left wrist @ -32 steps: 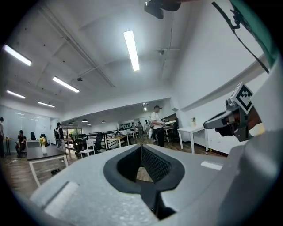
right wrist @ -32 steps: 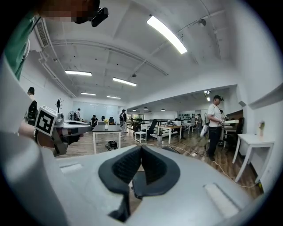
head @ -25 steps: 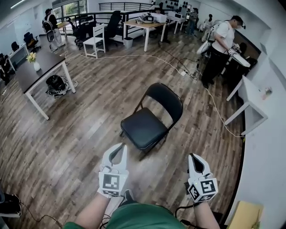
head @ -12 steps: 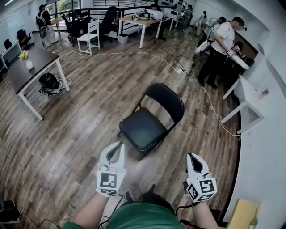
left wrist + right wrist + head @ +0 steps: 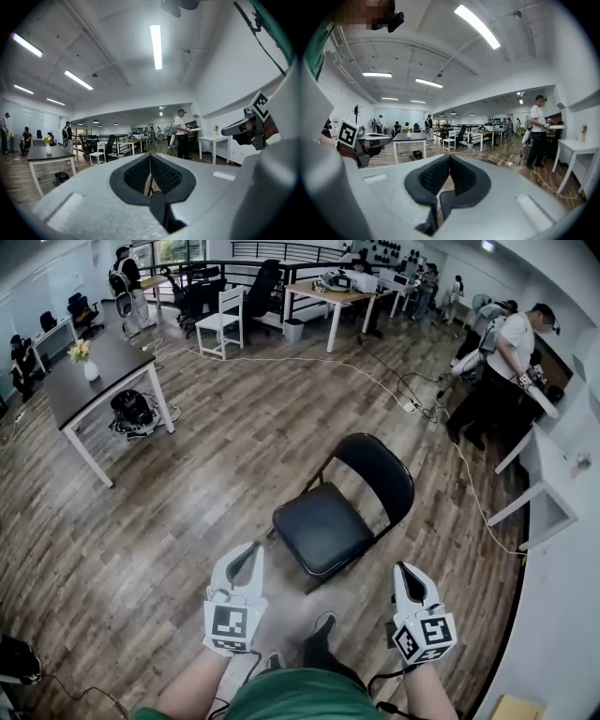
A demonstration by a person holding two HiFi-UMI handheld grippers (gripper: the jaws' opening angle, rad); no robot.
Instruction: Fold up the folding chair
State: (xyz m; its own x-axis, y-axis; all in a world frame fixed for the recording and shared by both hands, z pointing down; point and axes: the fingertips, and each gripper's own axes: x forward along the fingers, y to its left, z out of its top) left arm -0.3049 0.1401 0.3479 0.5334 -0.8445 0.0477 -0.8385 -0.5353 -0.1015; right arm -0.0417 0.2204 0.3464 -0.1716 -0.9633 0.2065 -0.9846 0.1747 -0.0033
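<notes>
A black folding chair (image 5: pixel 342 512) stands unfolded on the wood floor, its seat toward me and its rounded backrest at the far right. My left gripper (image 5: pixel 252 551) hangs just short of the seat's near left corner, jaws shut and empty. To the right of the seat's near edge is my right gripper (image 5: pixel 403 568), also shut and empty. In the left gripper view the left gripper (image 5: pixel 150 157) has its pads together and a sliver of chair frame shows behind. The right gripper view has the right gripper (image 5: pixel 450 159) shut too, with the chair hidden behind the jaws.
A dark table (image 5: pixel 89 381) with a flower vase (image 5: pixel 85 360) stands far left, a bag (image 5: pixel 134 411) beneath it. A white cable (image 5: pixel 375 381) crosses the floor behind the chair. A person (image 5: pixel 506 367) stands by white desks (image 5: pixel 548 470) at the right. More desks and chairs line the back.
The view has shifted and the chair now lies closer in front of both grippers, slightly to the right. Both grippers stay shut and keep their spacing.
</notes>
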